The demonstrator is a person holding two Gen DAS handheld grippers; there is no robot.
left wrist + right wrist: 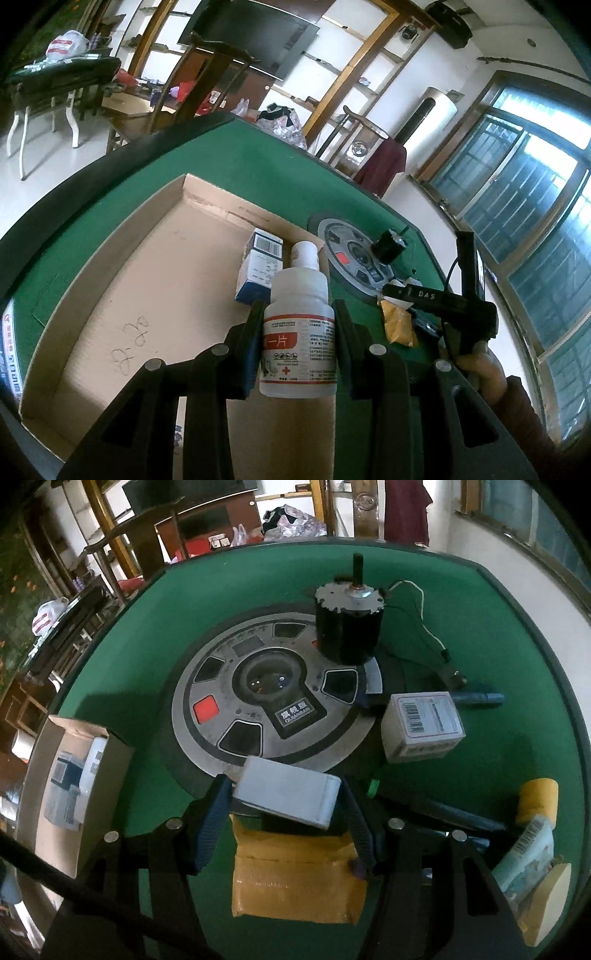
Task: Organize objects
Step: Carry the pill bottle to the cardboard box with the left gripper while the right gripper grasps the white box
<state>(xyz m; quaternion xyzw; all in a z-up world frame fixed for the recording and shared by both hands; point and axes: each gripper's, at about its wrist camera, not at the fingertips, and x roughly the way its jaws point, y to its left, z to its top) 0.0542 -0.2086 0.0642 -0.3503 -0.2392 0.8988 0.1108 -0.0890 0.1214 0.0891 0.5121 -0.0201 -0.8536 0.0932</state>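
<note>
Over the carton (122, 295) your left fingers (255, 339) clamped the bottle (299, 332) low, so it could tip out, while your right fingers (214, 812) pinched a tilted box (288, 797) above the bench (480, 760), liable to slip.

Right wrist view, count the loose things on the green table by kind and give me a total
Boxes: 2, the white box between the right gripper's fingers, and the barcode box
Yellow padded packets: 2
Motors: 1
Total: 5
</note>
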